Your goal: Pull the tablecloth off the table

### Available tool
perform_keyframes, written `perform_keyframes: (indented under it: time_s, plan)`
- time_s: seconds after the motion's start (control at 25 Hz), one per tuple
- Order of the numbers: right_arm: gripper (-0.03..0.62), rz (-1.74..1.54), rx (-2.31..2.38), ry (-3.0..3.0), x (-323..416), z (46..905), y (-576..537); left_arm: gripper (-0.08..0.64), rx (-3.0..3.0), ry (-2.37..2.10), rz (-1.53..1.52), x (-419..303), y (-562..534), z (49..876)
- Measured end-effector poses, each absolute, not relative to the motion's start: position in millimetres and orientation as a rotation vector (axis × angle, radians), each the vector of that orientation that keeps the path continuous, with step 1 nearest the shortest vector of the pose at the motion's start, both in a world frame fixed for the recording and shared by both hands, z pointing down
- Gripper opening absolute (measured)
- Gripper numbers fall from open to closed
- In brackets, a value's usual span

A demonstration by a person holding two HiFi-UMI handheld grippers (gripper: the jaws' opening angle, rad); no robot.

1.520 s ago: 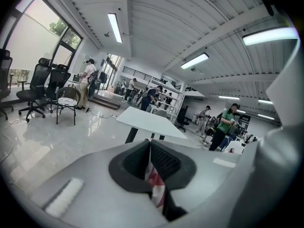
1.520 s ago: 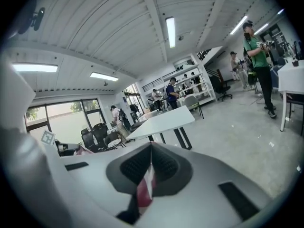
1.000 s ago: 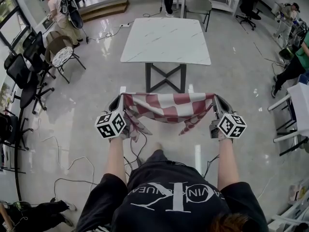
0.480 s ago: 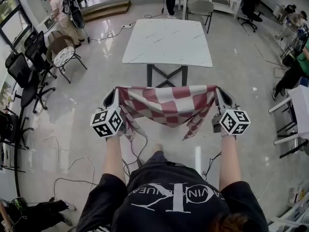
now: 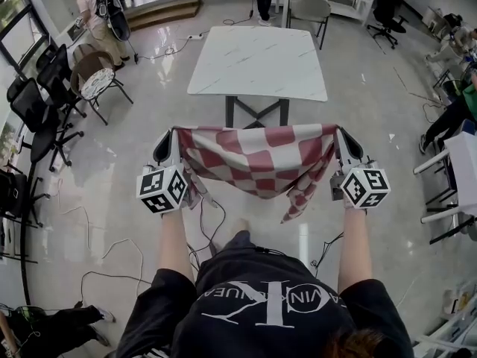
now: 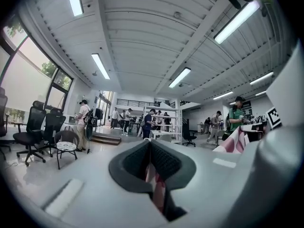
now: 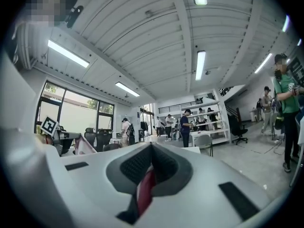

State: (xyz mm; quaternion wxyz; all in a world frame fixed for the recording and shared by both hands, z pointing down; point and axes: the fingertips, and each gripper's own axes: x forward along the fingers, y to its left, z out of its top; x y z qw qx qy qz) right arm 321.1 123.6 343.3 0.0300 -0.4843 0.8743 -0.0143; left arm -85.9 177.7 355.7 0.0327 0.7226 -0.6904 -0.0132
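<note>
The red and white checked tablecloth (image 5: 257, 162) hangs in the air, stretched between the two grippers. It is on the near side of the white table (image 5: 257, 62) and well apart from it (the table top shows a marble pattern). The left gripper (image 5: 170, 142) is closed tightly on the upper left corner of the cloth. In the left gripper view its dark pads (image 6: 135, 161) meet, with a thin fold of checked fabric pinched between them. The right gripper (image 5: 341, 139) is closed in the same way on the upper right corner. From both corners the cloth sags in the middle, and a loose tail hangs down near the right gripper. Black cables (image 5: 112, 263) lie on the glossy floor at the near left.
</note>
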Motion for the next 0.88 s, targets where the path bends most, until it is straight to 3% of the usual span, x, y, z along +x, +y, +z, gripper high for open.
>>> perform_keyframes:
  time_s: [0.88]
  plan:
    - [0.009,0.032,-1.506,2.686,327.5,335.5,126.6,0.014,2.243,-2.235,-0.020,-77.0,188.7,348.3]
